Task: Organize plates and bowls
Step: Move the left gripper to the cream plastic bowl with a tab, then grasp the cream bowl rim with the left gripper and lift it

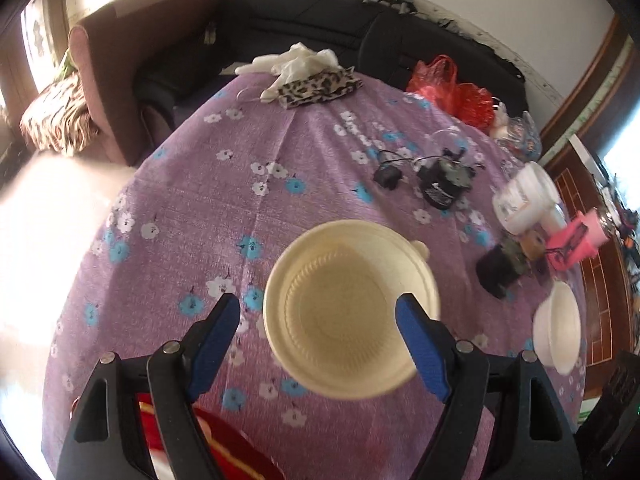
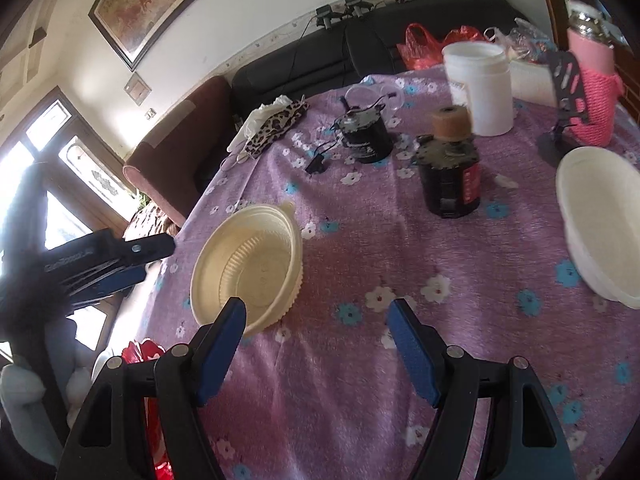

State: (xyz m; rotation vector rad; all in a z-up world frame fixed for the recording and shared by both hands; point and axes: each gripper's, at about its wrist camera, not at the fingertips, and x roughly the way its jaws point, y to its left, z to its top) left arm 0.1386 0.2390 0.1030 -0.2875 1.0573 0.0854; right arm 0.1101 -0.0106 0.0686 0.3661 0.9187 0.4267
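**Purple flowered table, two bowls, both tongs spread**

Purple flowered cloth covers the table (image 2: 460,352), with a dark sofa (image 2: 320,60) along the wall behind. At the left, the left tongs (image 1: 318,316) hang spread wide above the cream bowl (image 1: 344,320), one blue pad to each side of its rim, neither pressing it. That cream bowl (image 2: 248,264) stands upright near the table's left edge. Beyond it lie a leopard-print cloth (image 2: 276,124) and a black motor (image 2: 366,136). In the middle, the right tongs (image 2: 316,320) are spread too, with only cloth between them. Further right stand a dark jar (image 2: 450,176) and a white tub (image 2: 480,88). A white bowl (image 2: 600,224) sits at the far right, well apart from the cream one.
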